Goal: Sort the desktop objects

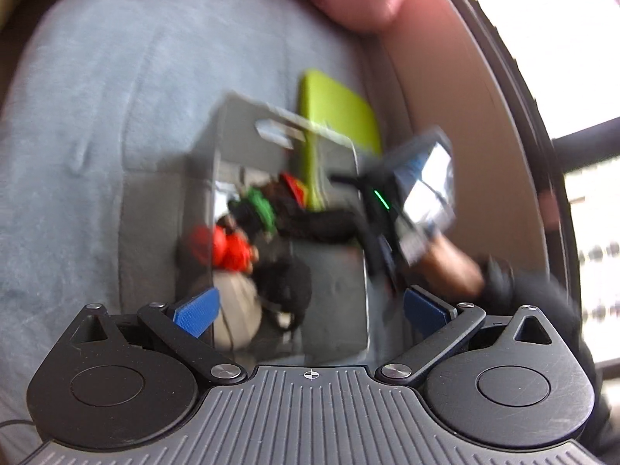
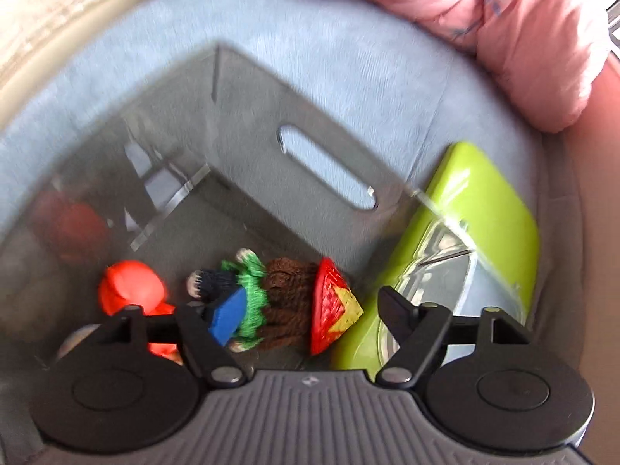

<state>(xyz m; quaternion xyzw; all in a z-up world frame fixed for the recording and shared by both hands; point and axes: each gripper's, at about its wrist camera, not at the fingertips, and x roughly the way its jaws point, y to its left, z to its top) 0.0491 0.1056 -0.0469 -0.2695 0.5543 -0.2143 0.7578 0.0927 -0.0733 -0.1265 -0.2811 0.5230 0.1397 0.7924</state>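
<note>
Tongs on the right [image 2: 306,312] point steeply down into a clear smoked-acrylic box with a slot handle [image 2: 327,166], their jaws spread wide with nothing pressed between the pads. Directly beneath them, on the box floor, lies a knitted brown doll with a green skirt and a red-and-yellow woven cone hat [image 2: 288,298]; the blue left pad overlaps it in view, and whether it touches I cannot tell. Just left of the doll sits an orange-red soft toy [image 2: 130,290]. Right of the tongs, outside the box wall, a lime-green flat case [image 2: 492,209] rests on the pale blue blanket [image 2: 329,38], with pink padded fabric [image 2: 523,19] beyond.

Left tongs [image 1: 310,310] are released too, both blue pads wide apart above the same box [image 1: 248,131], holding nothing. Ahead and to their right, a hand [image 1: 449,263] carries the other tool.
</note>
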